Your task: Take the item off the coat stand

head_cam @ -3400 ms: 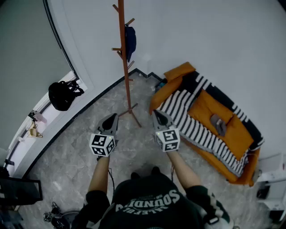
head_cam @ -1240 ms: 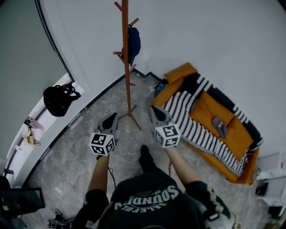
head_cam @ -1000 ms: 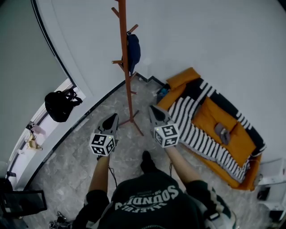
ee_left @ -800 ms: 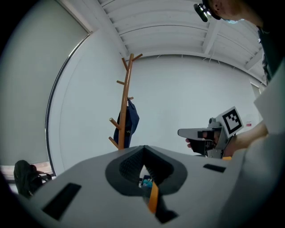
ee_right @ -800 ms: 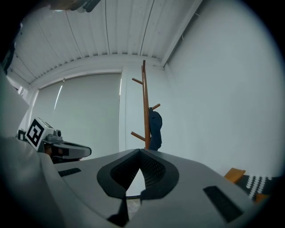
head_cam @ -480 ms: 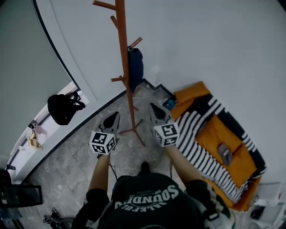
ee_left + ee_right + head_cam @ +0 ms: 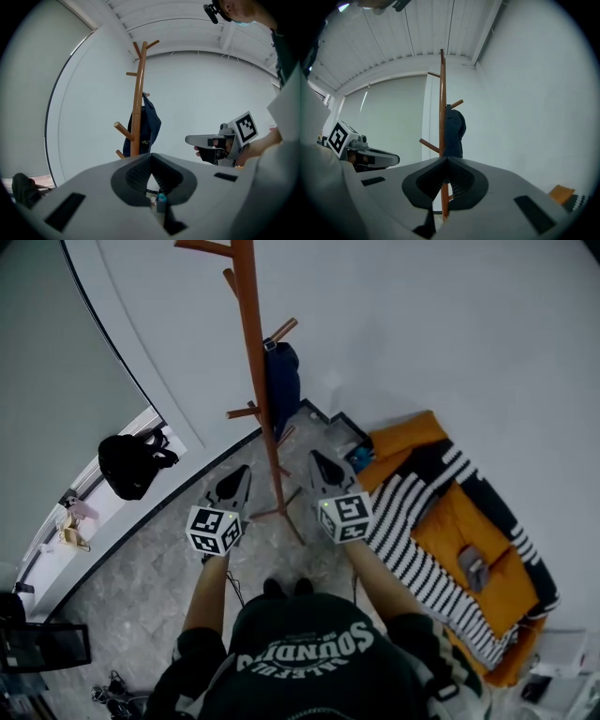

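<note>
A tall wooden coat stand (image 7: 251, 381) rises in the corner by the white wall. A dark blue bag (image 7: 281, 390) hangs from one of its pegs, on the wall side of the pole. Both grippers are held out in front of me at either side of the stand's base, short of the bag. My left gripper (image 7: 240, 476) is shut and empty, and so is my right gripper (image 7: 319, 461). The left gripper view shows the stand (image 7: 137, 108) and bag (image 7: 150, 126) ahead. In the right gripper view the bag (image 7: 453, 129) hangs right of the pole (image 7: 442, 93).
An orange sofa (image 7: 469, 521) with a black-and-white striped cover stands along the wall at the right. A black backpack (image 7: 129, 465) lies on the window ledge at the left. A small blue thing (image 7: 354, 457) sits on the floor by the sofa's end.
I have stepped closer to the coat stand, which now stands larger and nearer between the two grippers. Both grippers stay shut and level.
</note>
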A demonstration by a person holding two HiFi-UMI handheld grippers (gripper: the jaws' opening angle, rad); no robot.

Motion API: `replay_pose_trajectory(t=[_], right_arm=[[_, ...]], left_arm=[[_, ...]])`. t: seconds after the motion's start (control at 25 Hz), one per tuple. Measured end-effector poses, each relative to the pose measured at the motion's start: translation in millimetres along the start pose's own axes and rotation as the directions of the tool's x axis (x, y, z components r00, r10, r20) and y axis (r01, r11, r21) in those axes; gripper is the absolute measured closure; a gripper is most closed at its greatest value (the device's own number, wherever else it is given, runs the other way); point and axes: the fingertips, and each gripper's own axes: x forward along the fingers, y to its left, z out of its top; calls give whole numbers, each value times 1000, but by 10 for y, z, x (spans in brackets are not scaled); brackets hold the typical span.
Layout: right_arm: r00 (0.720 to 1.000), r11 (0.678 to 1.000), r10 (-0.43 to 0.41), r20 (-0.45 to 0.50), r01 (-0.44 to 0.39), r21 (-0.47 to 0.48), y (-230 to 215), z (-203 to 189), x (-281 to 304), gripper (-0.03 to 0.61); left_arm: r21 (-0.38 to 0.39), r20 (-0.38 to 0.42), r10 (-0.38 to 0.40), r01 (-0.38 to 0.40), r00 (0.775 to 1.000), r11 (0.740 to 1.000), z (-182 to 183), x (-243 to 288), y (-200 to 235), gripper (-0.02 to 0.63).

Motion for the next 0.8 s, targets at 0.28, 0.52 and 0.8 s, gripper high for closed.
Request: replay_pose_trajectory(t=[0.28,0.52,0.8], right_arm=[[1000,1000,-1,-5,1,-11,54,-13,146,578],[1000,999,-11,15,11,-37,116,13,185,573],[1000,1000,-10,16,10,-16,231,25,178,383]], left_arm=[[-11,7,-18,18,1000,1000,17,95,128,614],[-27,2,-16,16,1000,999,-46,69,250,614],[-40,-2,-30,30,1000,999,-102,36,322,614]])
